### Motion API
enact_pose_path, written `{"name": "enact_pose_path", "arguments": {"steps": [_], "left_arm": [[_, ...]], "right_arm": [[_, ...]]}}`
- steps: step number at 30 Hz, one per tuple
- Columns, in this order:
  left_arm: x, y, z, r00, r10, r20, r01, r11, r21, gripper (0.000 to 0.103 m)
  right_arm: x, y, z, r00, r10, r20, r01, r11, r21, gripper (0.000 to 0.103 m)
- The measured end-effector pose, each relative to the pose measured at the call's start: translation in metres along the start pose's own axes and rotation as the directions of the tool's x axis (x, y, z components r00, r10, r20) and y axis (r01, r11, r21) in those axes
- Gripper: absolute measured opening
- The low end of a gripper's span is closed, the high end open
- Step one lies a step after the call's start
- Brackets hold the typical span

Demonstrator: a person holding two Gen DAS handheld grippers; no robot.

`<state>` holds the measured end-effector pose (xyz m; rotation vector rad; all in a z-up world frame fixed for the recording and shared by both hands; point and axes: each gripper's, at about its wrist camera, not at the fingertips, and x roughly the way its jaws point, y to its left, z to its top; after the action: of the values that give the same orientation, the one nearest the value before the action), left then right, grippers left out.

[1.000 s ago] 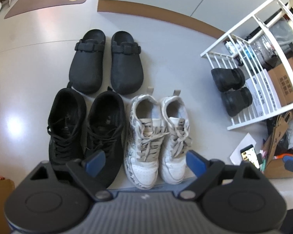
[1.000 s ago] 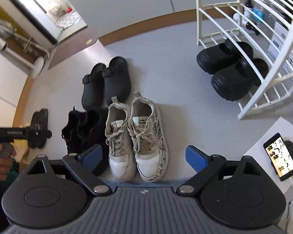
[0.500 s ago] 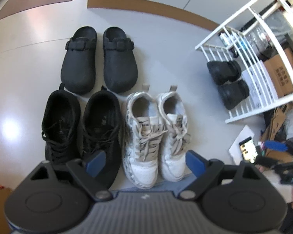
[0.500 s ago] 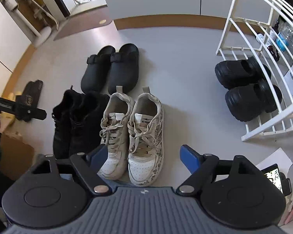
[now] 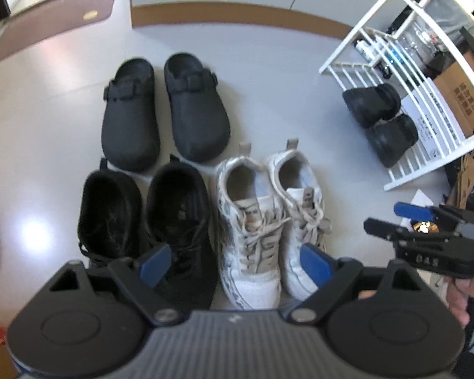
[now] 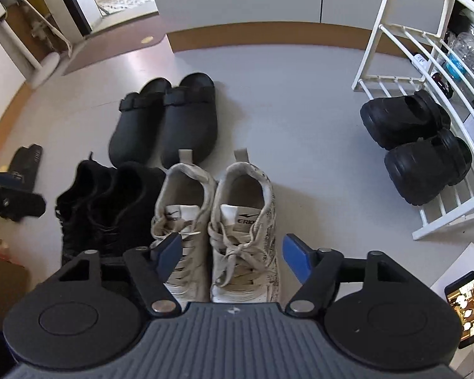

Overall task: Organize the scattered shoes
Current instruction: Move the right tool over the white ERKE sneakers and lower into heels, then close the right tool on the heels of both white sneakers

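Your black lace-up sneakers' (image 6: pixel 110 208) toes hide behind the left finger; phone (image 6: pixel 466 309) screen unreadable, edge-clipped.

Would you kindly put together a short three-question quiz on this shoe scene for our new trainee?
1. True or false: the black clogs sit on the white rack.
2. Which pair lies directly below the right tool? A) black lace-up sneakers B) white sneakers C) chunky black shoes
3. Fill in: both tools, the left tool included, are ____ and hold nothing.

Key: 1 false, they are on the floor; 2 B; 3 open.
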<state>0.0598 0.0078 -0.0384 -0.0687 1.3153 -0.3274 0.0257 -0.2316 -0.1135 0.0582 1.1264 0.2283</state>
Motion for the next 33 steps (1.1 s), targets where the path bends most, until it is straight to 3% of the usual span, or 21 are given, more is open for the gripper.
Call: {"name": "enact_pose_path", "arguments": {"steps": [9, 12, 20, 28, 33], "left_arm": [[0.009, 0.011, 0.028, 0.999, -0.032, 0.0, 0.032, 0.998, -0.05, 0.09], [0.014, 0.015, 0.03, 1.0, -0.024, -0.006, 0.024, 0.998, -0.057, 0.09], [0.019, 0.016, 0.037, 1.0, -0.028, -0.01, 0.027, 0.996, -0.085, 0.09], [0.023, 0.004, 0.033, 0.999, -0.031, -0.029, 0.029, 0.998, -0.058, 0.09], [0.013, -0.005, 0.031, 1.0, -0.028, 0.003, 0.028, 0.999, -0.046, 0.09]], "right_arm": [[0.05, 0.004, 0.008, 1.0, 0.022, -0.008, -0.021, 0.996, 0.086, 0.065], [0.066, 0.009, 0.007, 0.999, 0.045, -0.017, -0.044, 0.997, 0.06, 0.064], [0.077, 0.006, 0.007, 0.998, 0.058, -0.016, -0.056, 0.995, 0.078, 0.064], [0.112, 0.004, -0.009, 0.998, 0.046, 0.044, -0.05, 0.995, 0.085, 0.064], [0.124, 0.007, -0.013, 0.997, 0.029, 0.077, -0.037, 0.994, 0.103, 0.063]]}}
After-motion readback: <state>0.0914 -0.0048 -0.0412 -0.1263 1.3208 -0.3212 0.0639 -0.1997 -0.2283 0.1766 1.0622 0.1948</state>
